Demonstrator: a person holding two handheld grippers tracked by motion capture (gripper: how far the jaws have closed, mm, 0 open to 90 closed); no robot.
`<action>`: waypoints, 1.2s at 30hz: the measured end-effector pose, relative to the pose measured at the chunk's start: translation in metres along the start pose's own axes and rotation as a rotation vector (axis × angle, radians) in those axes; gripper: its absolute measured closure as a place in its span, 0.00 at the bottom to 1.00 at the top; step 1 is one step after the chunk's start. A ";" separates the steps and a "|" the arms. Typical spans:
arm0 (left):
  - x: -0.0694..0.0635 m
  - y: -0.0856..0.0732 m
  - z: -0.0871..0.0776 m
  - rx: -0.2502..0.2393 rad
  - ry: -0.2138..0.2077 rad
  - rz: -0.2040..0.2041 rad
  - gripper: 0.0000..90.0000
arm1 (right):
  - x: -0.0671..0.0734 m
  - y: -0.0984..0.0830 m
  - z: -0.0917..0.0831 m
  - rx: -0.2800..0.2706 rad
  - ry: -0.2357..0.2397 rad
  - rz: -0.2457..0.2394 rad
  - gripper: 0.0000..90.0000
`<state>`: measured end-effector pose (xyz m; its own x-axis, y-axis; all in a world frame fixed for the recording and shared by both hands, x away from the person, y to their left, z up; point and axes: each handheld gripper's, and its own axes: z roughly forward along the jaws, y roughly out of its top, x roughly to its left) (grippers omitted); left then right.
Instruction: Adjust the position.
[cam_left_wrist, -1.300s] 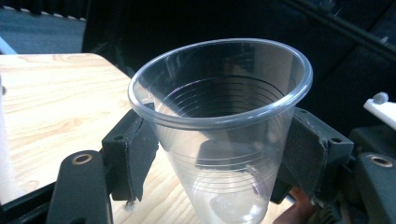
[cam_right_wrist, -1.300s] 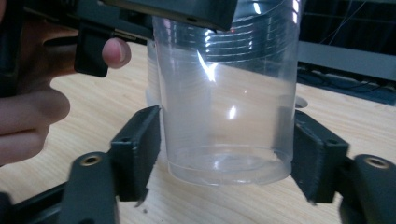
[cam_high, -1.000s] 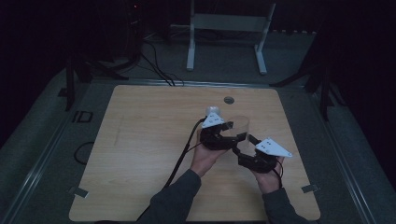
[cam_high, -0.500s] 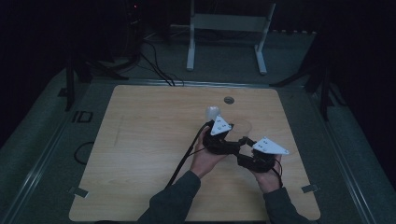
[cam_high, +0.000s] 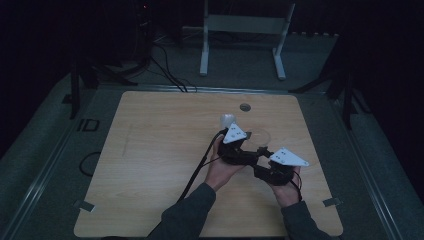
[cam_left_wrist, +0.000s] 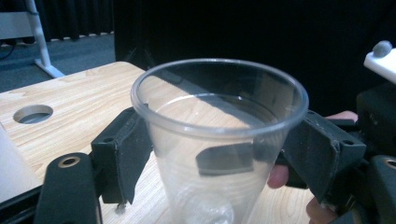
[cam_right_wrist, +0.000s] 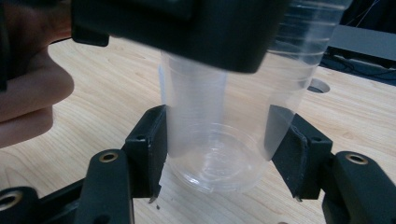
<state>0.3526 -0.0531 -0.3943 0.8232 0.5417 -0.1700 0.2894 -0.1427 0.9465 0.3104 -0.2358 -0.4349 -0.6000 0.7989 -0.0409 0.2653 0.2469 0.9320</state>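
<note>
**Cup gripped from two sides over the counter**

Cup (cam_left_wrist: 219, 140) of clear plastic stands upright near the right middle of the wooden counter (cam_high: 150, 165). The left gripper (cam_left_wrist: 219, 163) has its jaws clenched on the upper wall, below the rim. The right gripper (cam_right_wrist: 224, 154) clamps the lower part near the base. A round hole (cam_high: 244, 107) lies farther back in the counter.

Dark sleeves (cam_high: 187, 212), black hand-held gripper (cam_high: 248, 141) bodies, brass-ringed screws, grey triangular plates (cam_high: 288, 157), black cables (cam_high: 197, 167)
</note>
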 end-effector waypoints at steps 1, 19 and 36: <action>0.000 0.000 0.000 -0.002 -0.001 -0.003 0.27 | 0.001 0.000 0.000 0.000 0.003 -0.001 0.45; -0.002 -0.001 -0.001 -0.017 0.015 0.028 0.31 | 0.003 0.000 0.001 0.010 0.017 -0.022 0.44; 0.005 -0.003 -0.009 -0.033 0.055 0.043 0.32 | -0.003 -0.001 -0.006 0.003 0.013 0.001 0.32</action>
<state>0.3513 -0.0428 -0.3953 0.8059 0.5808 -0.1145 0.2376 -0.1401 0.9612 0.3072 -0.2420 -0.4338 -0.6099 0.7917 -0.0353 0.2680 0.2480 0.9309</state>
